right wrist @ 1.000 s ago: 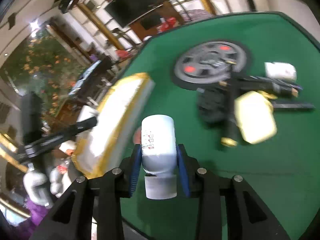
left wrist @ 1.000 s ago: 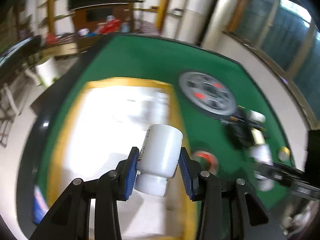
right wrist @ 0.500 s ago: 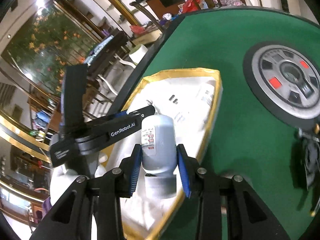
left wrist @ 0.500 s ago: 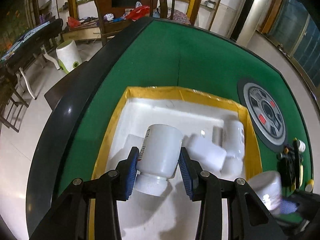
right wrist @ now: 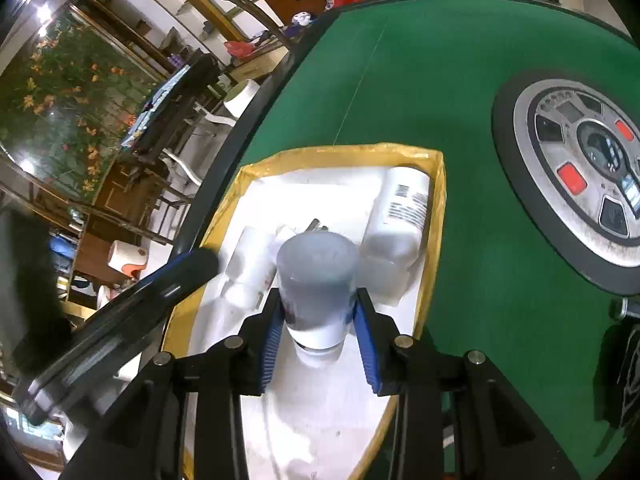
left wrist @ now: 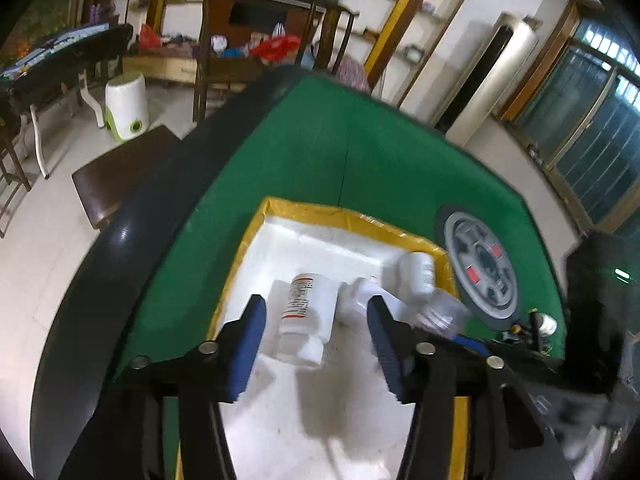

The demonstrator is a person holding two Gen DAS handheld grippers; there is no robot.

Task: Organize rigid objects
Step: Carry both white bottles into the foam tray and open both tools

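A white foam tray with a yellow taped rim [left wrist: 304, 210] [right wrist: 340, 152] lies on the green table. My left gripper [left wrist: 316, 334] is open above it; a white pill bottle with a red-striped label [left wrist: 306, 316] lies in the tray between its spread fingers, free of them. Two more white bottles [left wrist: 416, 272] lie beside it. My right gripper [right wrist: 318, 336] is shut on a white bottle [right wrist: 318, 284], held over the tray. A barcode-labelled bottle [right wrist: 402, 216] lies in the tray's far corner.
A round grey wheel-like disc with red marks [left wrist: 482, 272] [right wrist: 580, 164] lies on the green felt to the right of the tray. Small dark items [left wrist: 532, 328] lie beyond it. The table's black rim [left wrist: 120, 240] runs along the left.
My left gripper has opened and let its bottle go into the tray. My right gripper has carried its bottle from the table's middle to over the tray.
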